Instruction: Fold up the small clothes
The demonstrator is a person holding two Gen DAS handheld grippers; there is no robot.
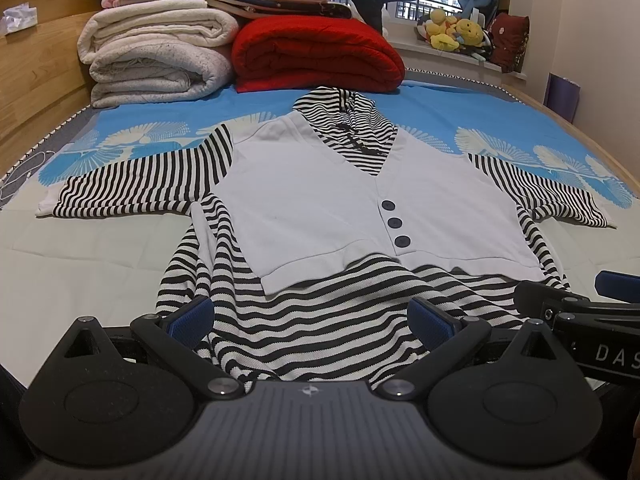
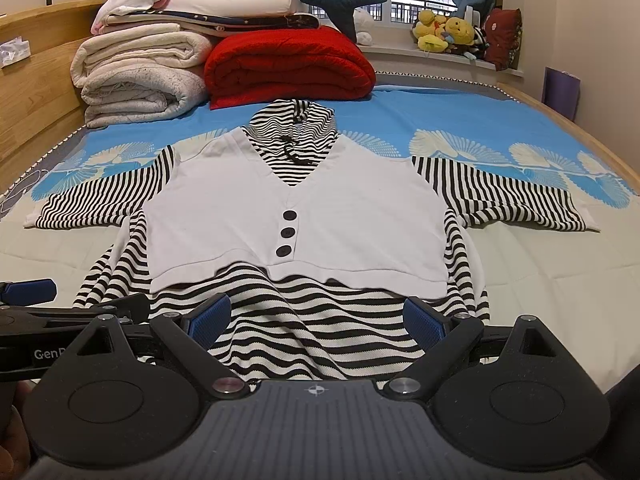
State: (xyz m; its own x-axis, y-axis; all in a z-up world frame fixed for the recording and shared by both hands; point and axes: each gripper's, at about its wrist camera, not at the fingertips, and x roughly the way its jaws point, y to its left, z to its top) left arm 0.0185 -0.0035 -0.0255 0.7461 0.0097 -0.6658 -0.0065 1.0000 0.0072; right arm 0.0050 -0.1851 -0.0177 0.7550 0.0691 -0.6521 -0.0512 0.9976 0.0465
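A small hooded top [image 1: 320,200] [image 2: 304,216] lies flat on the bed, front up. It has a white vest panel with three dark buttons, black-and-white striped sleeves spread to both sides, a striped hood at the far end and a striped hem nearest me. My left gripper [image 1: 312,318] is open over the hem, nothing between its blue pads. My right gripper [image 2: 318,318] is open too, over the hem slightly further right. Each gripper shows at the edge of the other's view: the right gripper [image 1: 576,304] and the left gripper [image 2: 60,304].
Folded white blankets [image 1: 160,48] and a red quilt [image 1: 316,54] are stacked at the far end of the bed [image 1: 80,248]. A wooden bed frame [image 1: 36,80] runs along the left. Plush toys [image 1: 456,32] sit on the window sill. A hand [image 2: 12,432] shows at lower left.
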